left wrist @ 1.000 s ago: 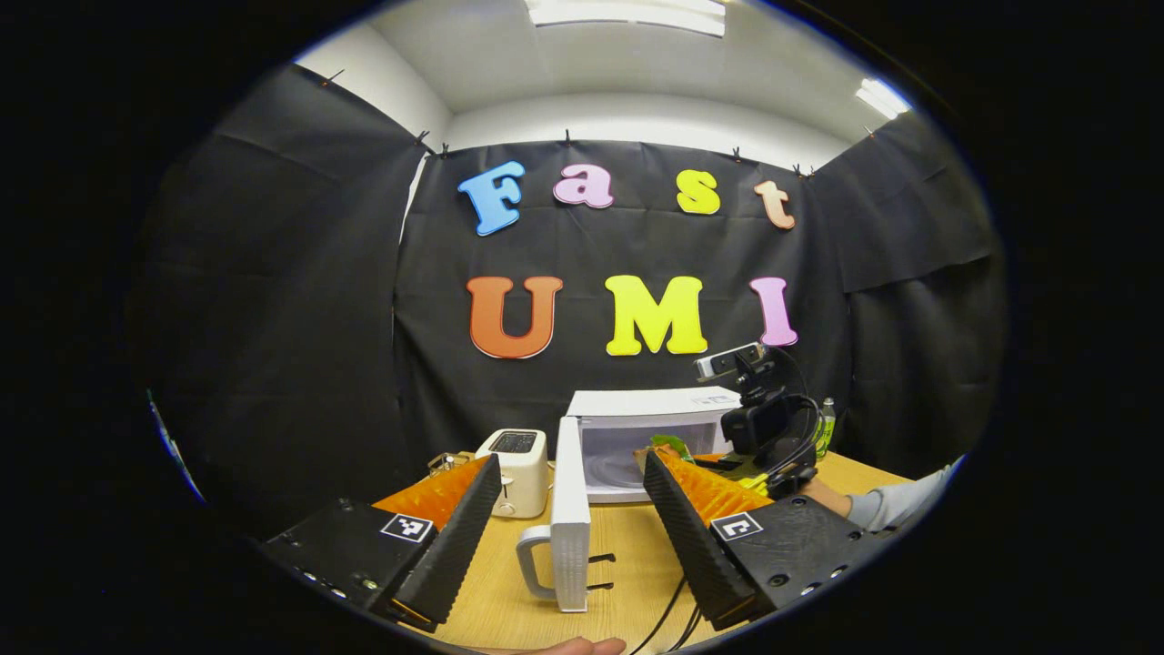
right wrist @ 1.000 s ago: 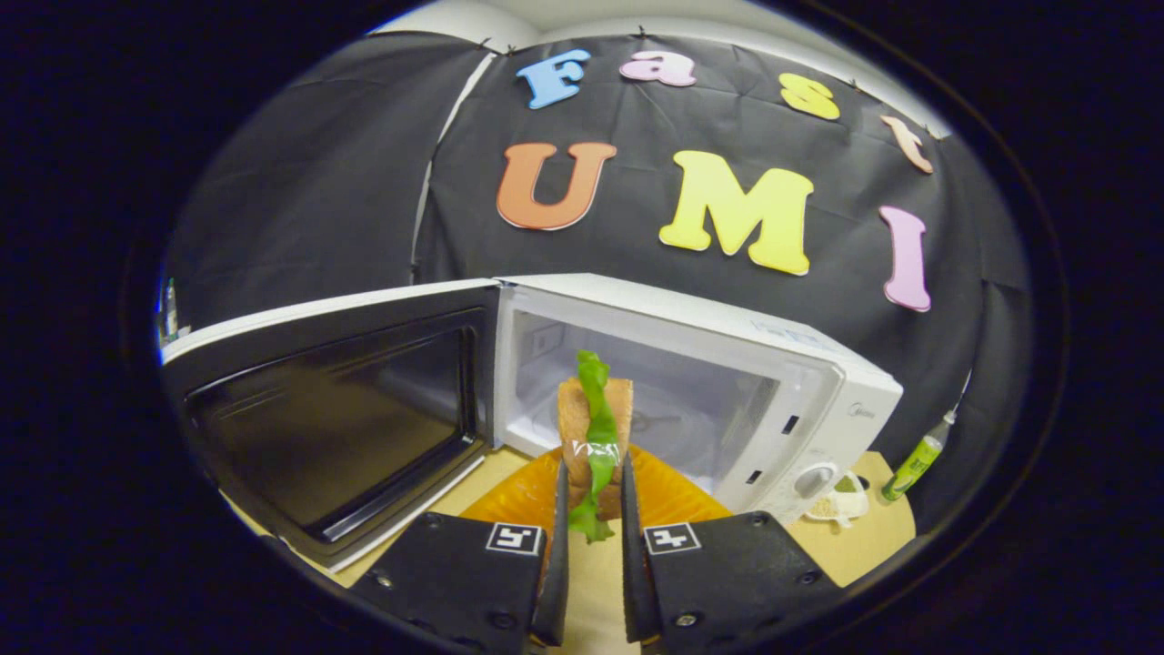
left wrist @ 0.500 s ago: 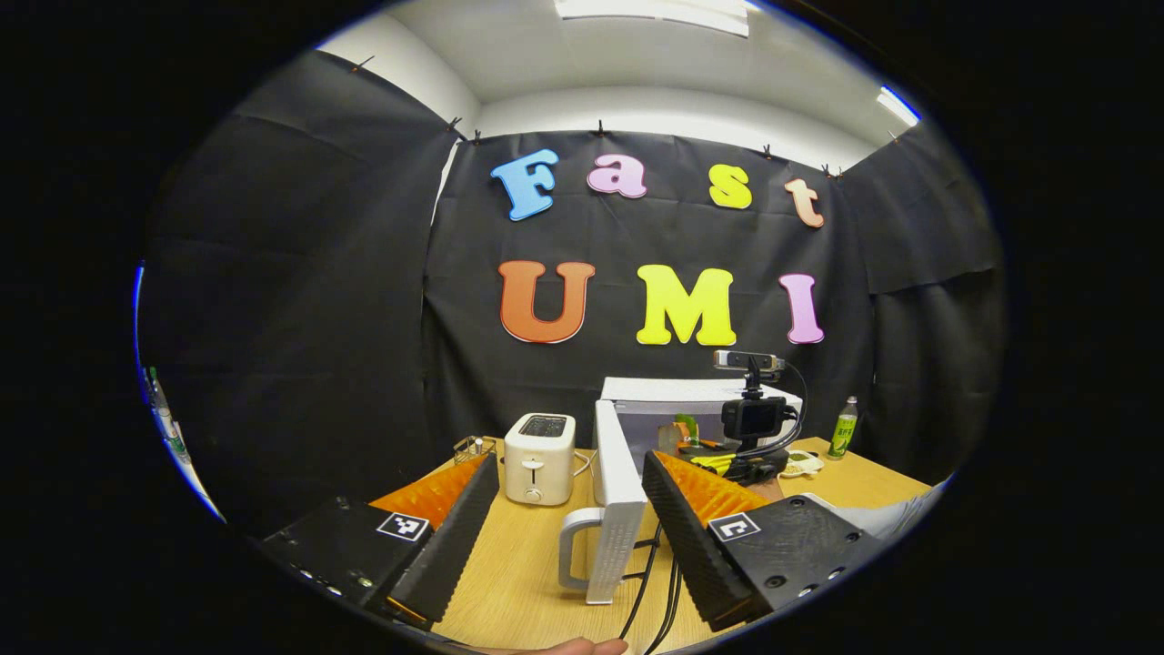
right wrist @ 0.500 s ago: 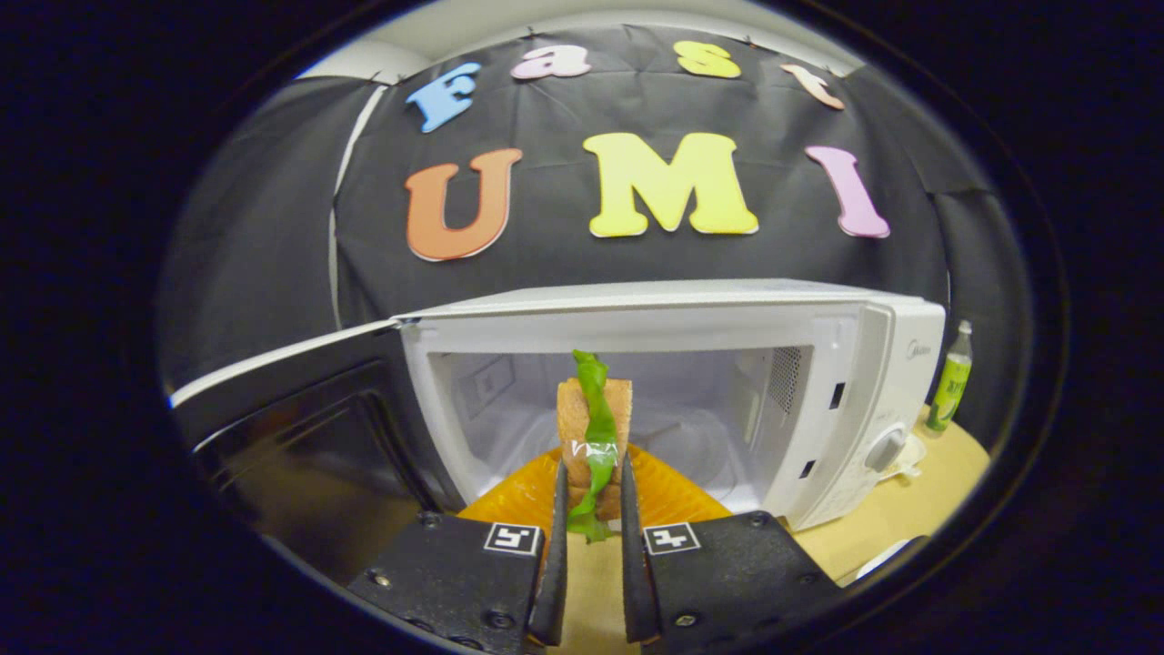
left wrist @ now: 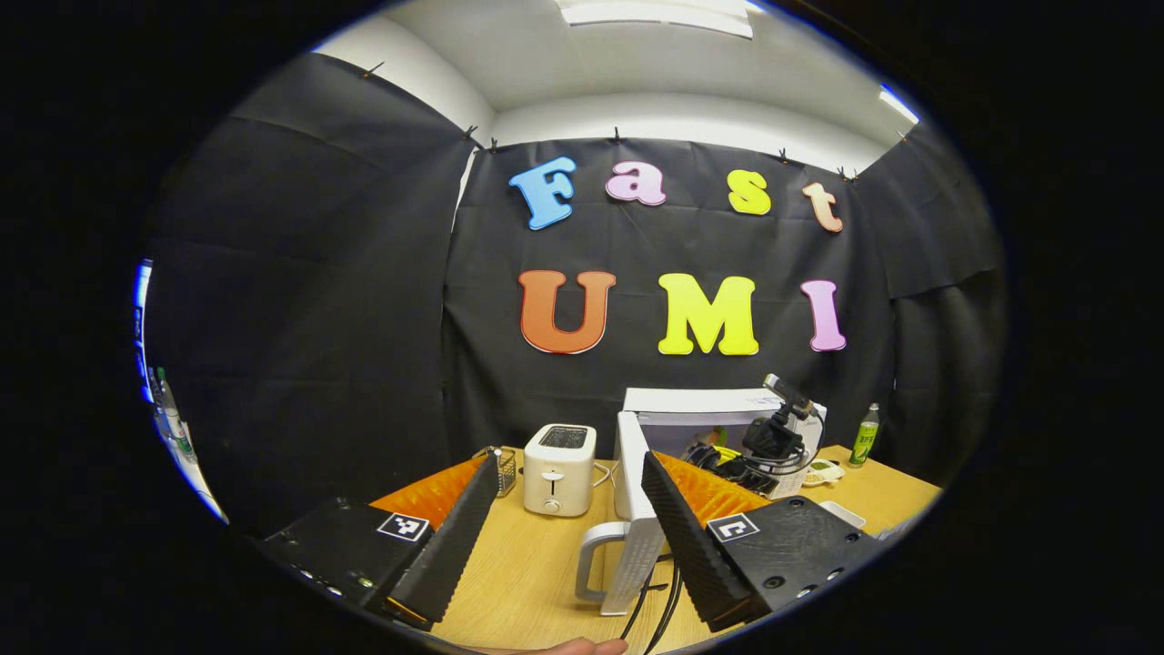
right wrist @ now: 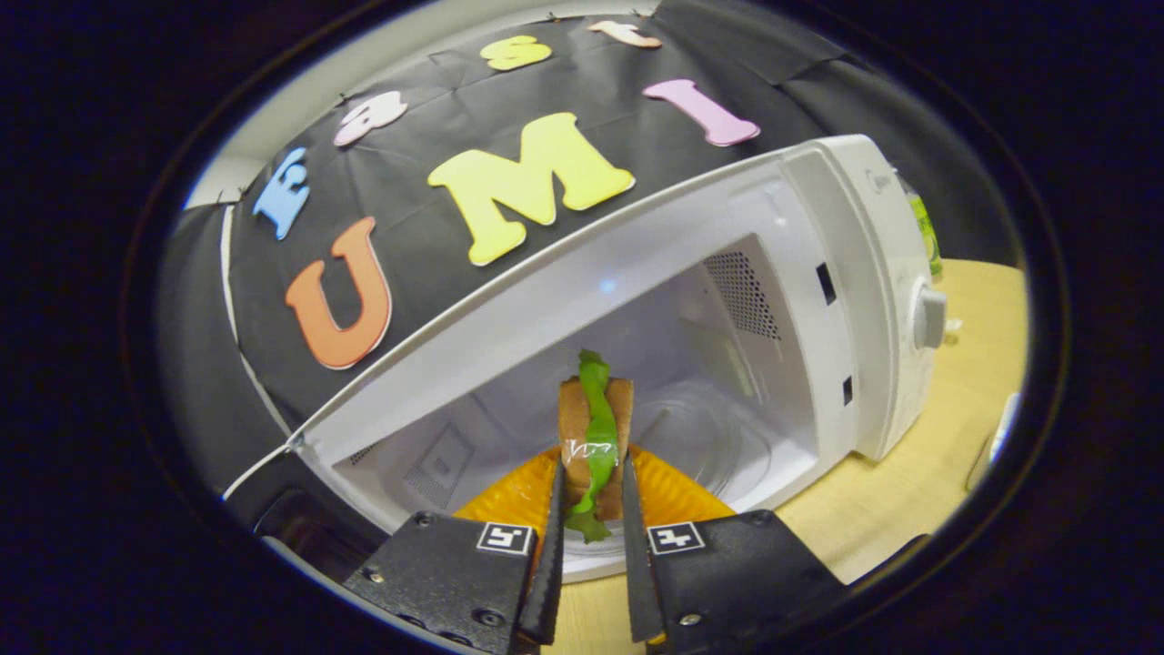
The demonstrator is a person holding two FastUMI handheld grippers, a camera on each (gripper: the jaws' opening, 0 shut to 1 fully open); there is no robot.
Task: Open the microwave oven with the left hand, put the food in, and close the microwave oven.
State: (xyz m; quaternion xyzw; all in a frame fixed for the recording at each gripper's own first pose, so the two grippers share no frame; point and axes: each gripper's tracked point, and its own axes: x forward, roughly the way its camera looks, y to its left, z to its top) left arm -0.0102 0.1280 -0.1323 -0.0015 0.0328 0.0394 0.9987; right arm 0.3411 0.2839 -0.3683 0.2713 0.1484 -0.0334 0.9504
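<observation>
Hiding most of the microwave point(left wrist: 718, 414) cavity in the left gripper view are its open door point(left wrist: 632, 509) and the far gripper; the left gripper point(left wrist: 571, 528) stands spread, holding nothing. Right gripper point(right wrist: 587, 564) pinches the sandwich point(right wrist: 596, 441), brown bread with green lettuce, at the cavity mouth

White microwave point(right wrist: 873, 300), brown-and-green sandwich point(right wrist: 593, 437)

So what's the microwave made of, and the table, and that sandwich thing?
The microwave looks like white painted metal or plastic, smooth with a soft shine; I can't tell which. Its turntable seems to be clear glass, since the floor shows through. The table looks like pale wood, with faint grain lines. The sandwich, held in the right tool, looks like bread with a green leaf; it may be a toy.
</observation>
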